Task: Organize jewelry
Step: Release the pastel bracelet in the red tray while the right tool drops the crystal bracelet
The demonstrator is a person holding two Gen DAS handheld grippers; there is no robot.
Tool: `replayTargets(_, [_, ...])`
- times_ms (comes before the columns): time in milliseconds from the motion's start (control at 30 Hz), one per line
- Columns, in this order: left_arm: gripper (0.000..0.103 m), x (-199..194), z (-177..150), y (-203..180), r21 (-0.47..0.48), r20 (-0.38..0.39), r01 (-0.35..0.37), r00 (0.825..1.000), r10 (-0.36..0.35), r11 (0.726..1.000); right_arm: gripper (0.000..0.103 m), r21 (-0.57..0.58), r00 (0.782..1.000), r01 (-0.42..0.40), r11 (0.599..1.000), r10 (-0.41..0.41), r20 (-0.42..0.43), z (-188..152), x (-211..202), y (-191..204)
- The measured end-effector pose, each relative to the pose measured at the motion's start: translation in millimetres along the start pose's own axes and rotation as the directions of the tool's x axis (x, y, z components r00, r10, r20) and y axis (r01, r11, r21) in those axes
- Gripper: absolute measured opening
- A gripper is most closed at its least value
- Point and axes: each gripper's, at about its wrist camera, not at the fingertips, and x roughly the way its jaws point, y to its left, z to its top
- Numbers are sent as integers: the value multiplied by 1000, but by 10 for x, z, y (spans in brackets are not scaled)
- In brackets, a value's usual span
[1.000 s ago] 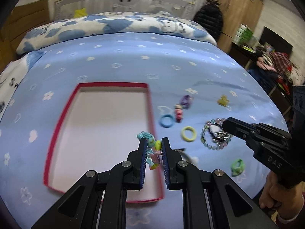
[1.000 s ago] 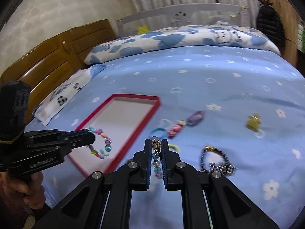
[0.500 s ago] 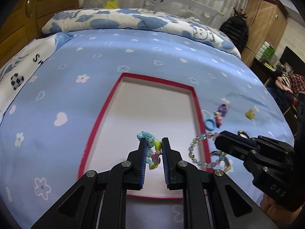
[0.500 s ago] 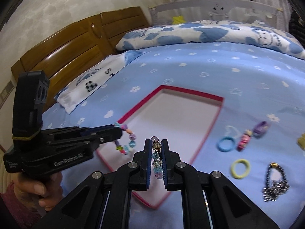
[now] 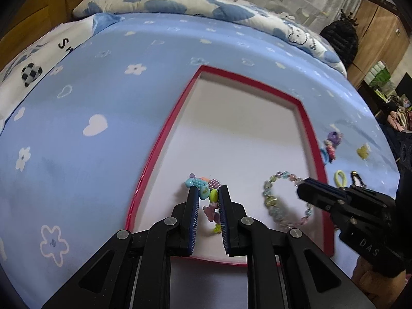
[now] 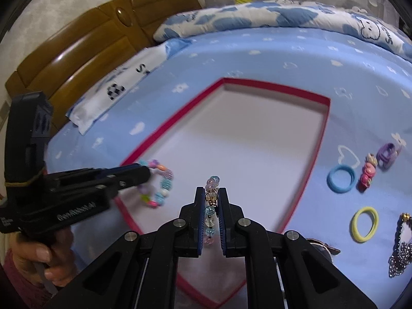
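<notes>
Basically it's a big bed (image 6: 257,59) w/ a blue flowered sheet, and on it a red-rimmed box (image 6: 325,118) w/ a bare white floor, nothing lying in it yet. Left gripper (image 5: 208,198) pinches a bright mixed-bead bracelet (image 5: 203,186), hanging low over the box's near-left corner. Right gripper (image 6: 211,197) is clamped on a pale glass-bead bracelet (image 5: 275,206), also over the box, near its right rim. So approx two pieces about to go in, none dropped.

Left outside, right of the box: blue hair tie (image 6: 340,179), yellow hair tie (image 6: 364,224), pink clip (image 6: 368,172), purple piece (image 6: 387,153), dark bead bracelet (image 6: 401,242), small yellow item (image 5: 363,151).

Hard to tell: whether either bracelet touches the box floor; a metal bit by the right claw is cut off.
</notes>
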Motion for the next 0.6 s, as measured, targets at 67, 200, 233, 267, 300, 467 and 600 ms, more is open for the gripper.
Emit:
replayTargets(67, [14,49,13,3,-1,-10,-10,1000,10,1000,9,2,1000,10,1000,-10,-14,-13,35,-44])
replayTargets(200, [15,120,22,-38,19,-20,-43,999,43,999,9,-18,999,24,1000,-25,-47,-19,121,-54])
replayTargets(233, [15,146,30,-51,24,-27,-50,998,51,998,9,-25,998,29,999,-31,-54,-21,140,-49])
replayTargets(267, [15,165,31,-59,30,-31,-60,998,61,998,9,-31,998,34,999,-36,-58,-19,157,-39])
replayTargets(300, [17,167,15,-69,35,-33,-70,997,71,997,9,-36,997,38,999,-40,-62,-20,172,-32])
replayTargets(467, [21,195,-5,-85,45,-41,-89,995,91,995,11,-43,996,48,998,-52,-79,-26,214,-49])
replayTargets(600, [29,162,-17,-92,41,-33,-96,995,97,995,14,-35,996,43,998,-46,-81,-32,216,-64])
